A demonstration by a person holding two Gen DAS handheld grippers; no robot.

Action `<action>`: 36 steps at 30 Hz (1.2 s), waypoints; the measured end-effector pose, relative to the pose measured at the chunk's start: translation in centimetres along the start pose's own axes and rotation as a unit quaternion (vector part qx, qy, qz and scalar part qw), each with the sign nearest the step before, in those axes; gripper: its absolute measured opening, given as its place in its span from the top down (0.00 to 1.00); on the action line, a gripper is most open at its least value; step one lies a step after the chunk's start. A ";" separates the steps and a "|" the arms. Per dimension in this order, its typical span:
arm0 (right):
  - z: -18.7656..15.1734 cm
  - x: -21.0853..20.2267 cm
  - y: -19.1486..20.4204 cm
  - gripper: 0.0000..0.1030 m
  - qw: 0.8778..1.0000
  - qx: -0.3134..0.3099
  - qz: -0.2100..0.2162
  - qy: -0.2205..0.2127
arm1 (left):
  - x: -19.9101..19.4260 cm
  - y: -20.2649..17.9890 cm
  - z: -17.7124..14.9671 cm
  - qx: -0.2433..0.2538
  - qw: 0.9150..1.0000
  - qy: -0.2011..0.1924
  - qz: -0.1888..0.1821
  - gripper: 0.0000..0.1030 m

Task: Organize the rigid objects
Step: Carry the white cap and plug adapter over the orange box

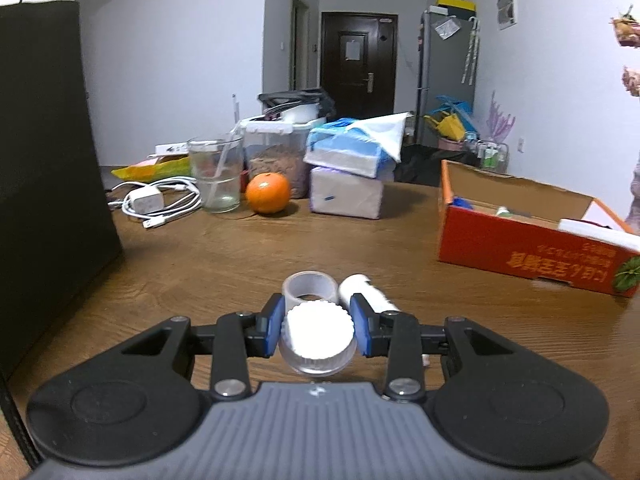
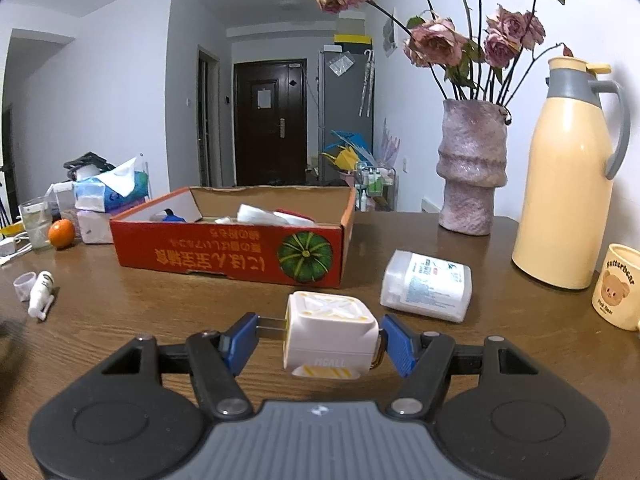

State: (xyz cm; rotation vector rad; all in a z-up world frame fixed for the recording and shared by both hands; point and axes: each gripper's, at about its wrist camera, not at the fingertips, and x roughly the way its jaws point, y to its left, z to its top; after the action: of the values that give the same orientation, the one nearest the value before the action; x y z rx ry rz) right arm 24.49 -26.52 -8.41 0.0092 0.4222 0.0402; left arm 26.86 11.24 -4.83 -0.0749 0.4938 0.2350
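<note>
Your left gripper (image 1: 318, 330) is clenched on a small clear jar with a white ribbed lid (image 1: 318, 336), its blue pads (image 1: 274, 326) pressing the lid's sides, and the jar sits raised above the brown wooden table (image 1: 200, 272). Just beyond the fingertips, a small clear measuring cup (image 1: 310, 286) stands on the table, with a white bottle (image 1: 366, 292) lying on its side right beside it. Farther back, an orange (image 1: 268, 193) rests near a drinking glass (image 1: 216, 176), a coiled white charger cable (image 1: 160, 200) and stacked tissue packs (image 1: 346, 176). To the right sits an open red cardboard box (image 1: 532, 252) printed with a green pumpkin, holding a few items. Your right gripper (image 2: 318, 340) grasps a white cube-shaped plug adapter (image 2: 330, 334): its metal prongs meet the left blue pad (image 2: 240, 342), and a metal loop on its other side meets the right pad. In this view, the red box (image 2: 228, 256) lies straight ahead on the table. A flat white plastic container with a printed label (image 2: 426, 286) lies just beyond the adapter to the right. Farther right stand a pink textured vase of dried roses (image 2: 472, 168), a cream thermos jug (image 2: 568, 184) and a cream bear mug (image 2: 618, 286). Far left, the measuring cup (image 2: 23, 283) and the white bottle (image 2: 41, 292) lie together.
</note>
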 end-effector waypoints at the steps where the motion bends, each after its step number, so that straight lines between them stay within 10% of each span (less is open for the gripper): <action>1: 0.1 0.0 0.1 0.35 1.000 0.000 0.001 -0.002 | -0.2 -0.4 0.1 0.001 1.000 -0.001 -0.004 0.64; 36: 6.2 1.8 3.9 0.35 0.996 0.019 0.055 -0.071 | -0.3 -12.2 3.5 0.015 0.996 -0.028 -0.086 0.64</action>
State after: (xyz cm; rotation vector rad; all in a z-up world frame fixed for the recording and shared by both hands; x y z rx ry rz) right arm 28.55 -22.57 -3.43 0.0723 0.2791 0.1391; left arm 31.15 -0.19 -1.40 -0.0806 0.4320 0.0609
